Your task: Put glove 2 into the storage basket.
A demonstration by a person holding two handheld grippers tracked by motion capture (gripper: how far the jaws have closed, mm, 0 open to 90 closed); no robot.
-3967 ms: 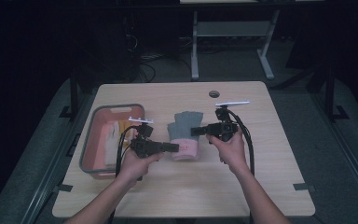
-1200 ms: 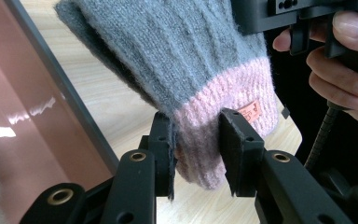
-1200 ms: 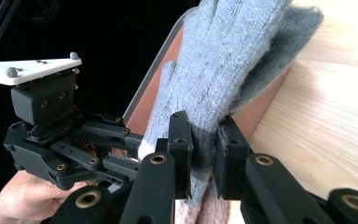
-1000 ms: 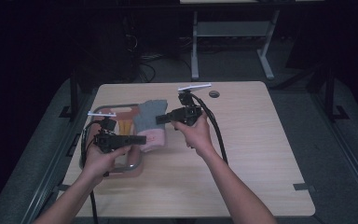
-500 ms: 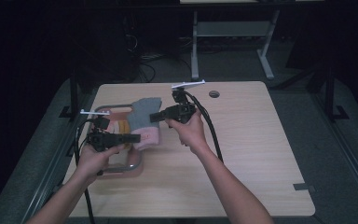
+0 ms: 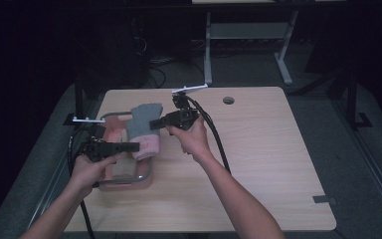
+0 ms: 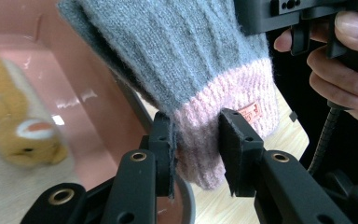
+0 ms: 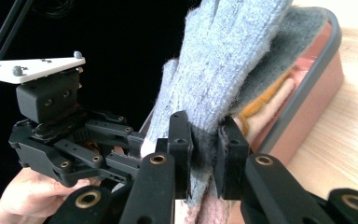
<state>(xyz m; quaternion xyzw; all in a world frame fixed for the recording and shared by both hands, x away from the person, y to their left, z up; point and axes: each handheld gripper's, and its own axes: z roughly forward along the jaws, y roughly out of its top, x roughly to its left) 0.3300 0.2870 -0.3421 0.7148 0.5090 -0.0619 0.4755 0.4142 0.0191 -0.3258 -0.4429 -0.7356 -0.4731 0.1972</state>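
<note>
While both grippers (left (image 6: pixel 132 146), right (image 6: pixel 155 124)) pinch it, glove (image 6: pixel 143 127) hangs over bin (image 6: pixel 129 180).

In the left gripper view the yellow toy (image 7: pixel 21 135) at frame left is blurred, and the glove (image 7: pixel 191 70) is cut off by the top edge, hiding its fingers.

A grey knitted glove with a pink cuff (image 6: pixel 143 130) hangs over the near right part of a pink rectangular plastic bin with a grey rim (image 6: pixel 140 178), held between two black grippers. The left gripper (image 6: pixel 134 147) grips the pink cuff above the bin, and the right gripper (image 6: pixel 153 124) clamps the grey part just right of the bin.
</note>
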